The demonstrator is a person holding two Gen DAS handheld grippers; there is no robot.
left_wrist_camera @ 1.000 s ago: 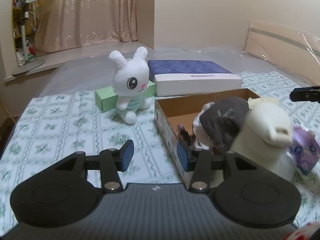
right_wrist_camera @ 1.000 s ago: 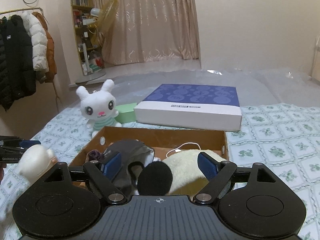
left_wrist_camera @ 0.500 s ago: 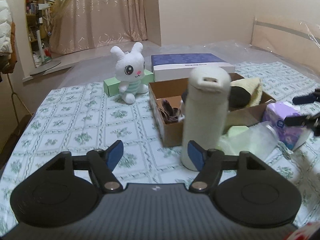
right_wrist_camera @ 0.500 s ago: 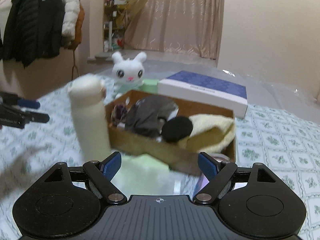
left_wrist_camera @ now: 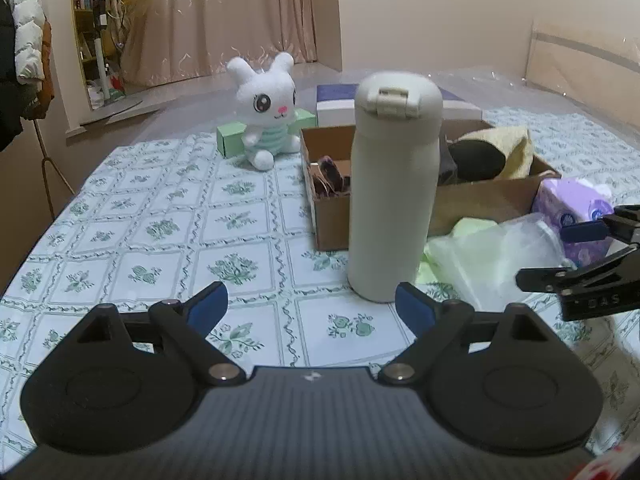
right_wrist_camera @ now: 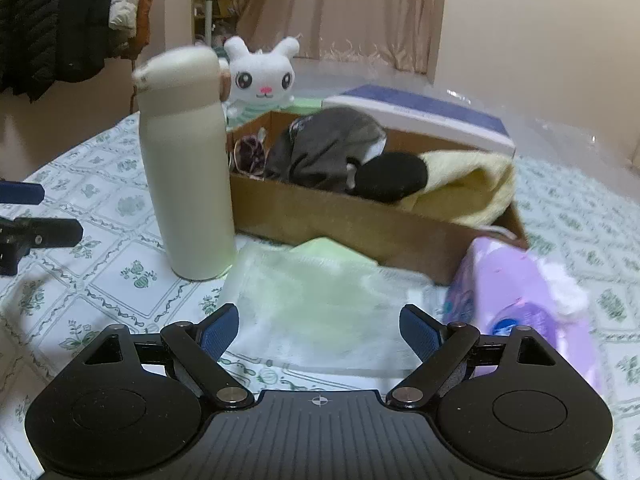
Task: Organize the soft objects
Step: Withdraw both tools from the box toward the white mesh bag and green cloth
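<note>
Flask (left_wrist_camera: 394,192) now upright, freed from just-widened left tool (left_wrist_camera: 311,299); right tool (right_wrist_camera: 319,322) wide (empty); box (left_wrist_camera: 480,200) half hidden.

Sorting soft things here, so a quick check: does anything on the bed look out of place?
The cream bottle stands upright beside the cardboard box; it is hard, unlike the soft items. Nothing looks spilled or damaged.

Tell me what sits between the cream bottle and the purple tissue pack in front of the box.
A clear plastic bag holding something pale green lies there, between bottle and tissue pack, against the cardboard box. The right wrist view shows it best.
</note>
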